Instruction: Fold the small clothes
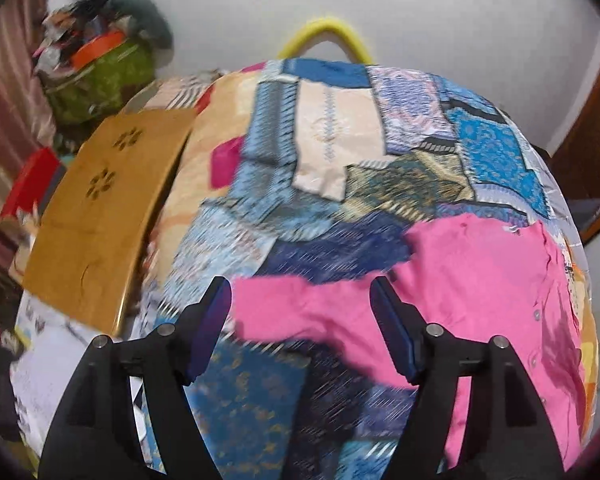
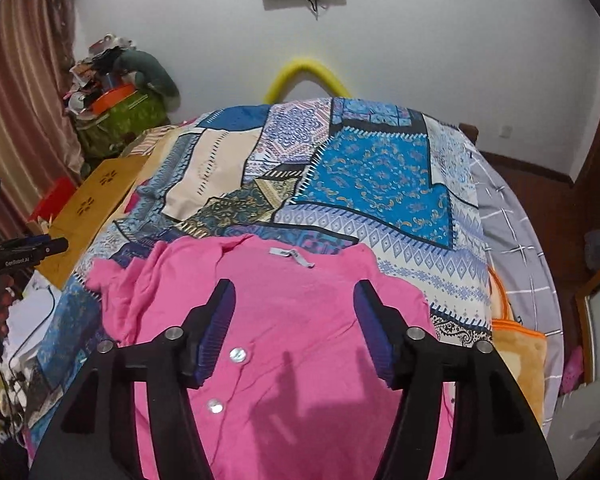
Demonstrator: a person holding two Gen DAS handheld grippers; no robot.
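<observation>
Pink shirt (image 2: 300, 320) lies spread button-side up on the patchwork bedspread (image 2: 380, 184), one sleeve (image 1: 300, 312) stretched toward the left. I see my right gripper (image 2: 294, 332) released, jaws apart above the chest, holding nothing. My left gripper (image 1: 300, 328) likewise gapes empty over the sleeve; that view is blurred.

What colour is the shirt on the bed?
Pink shirt, clearest in the right wrist view.
</observation>
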